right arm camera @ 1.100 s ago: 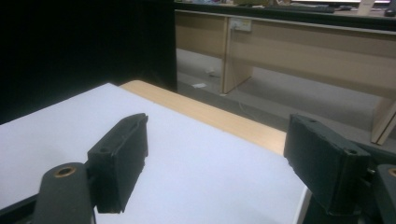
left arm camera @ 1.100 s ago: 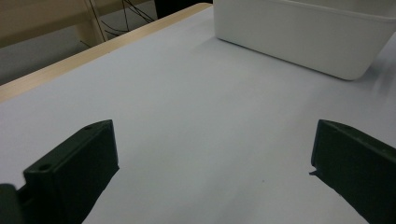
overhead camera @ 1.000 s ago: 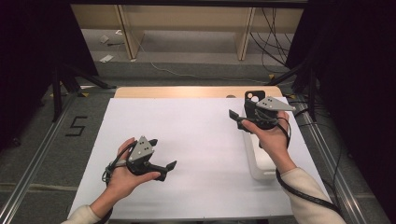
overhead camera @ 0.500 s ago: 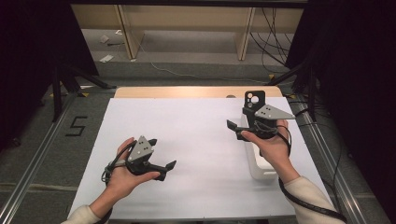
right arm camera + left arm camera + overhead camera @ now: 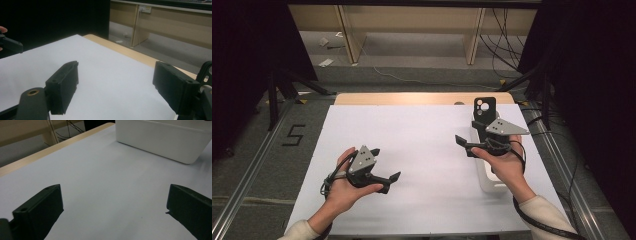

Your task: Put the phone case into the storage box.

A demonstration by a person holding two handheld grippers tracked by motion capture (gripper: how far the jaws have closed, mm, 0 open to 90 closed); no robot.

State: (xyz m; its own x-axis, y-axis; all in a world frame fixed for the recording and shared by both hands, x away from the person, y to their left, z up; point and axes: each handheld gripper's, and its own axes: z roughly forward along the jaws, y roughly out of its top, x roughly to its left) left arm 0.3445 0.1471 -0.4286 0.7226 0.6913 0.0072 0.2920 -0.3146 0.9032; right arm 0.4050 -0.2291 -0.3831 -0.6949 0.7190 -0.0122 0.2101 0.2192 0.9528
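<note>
While the left gripper (image 5: 387, 181) rests open and empty near the tabletop's (image 5: 422, 145) front edge, the right gripper (image 5: 469, 142), jaws wide and empty, hovers beside the white bin (image 5: 489, 182) and black phone case (image 5: 484, 107), seemingly poised to reach.

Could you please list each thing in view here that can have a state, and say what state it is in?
left gripper: open, fingers empty, low over the white sheet.
right gripper: open, fingers empty.
white bin: upright on the sheet.
black phone case: standing upright past the right gripper.
</note>
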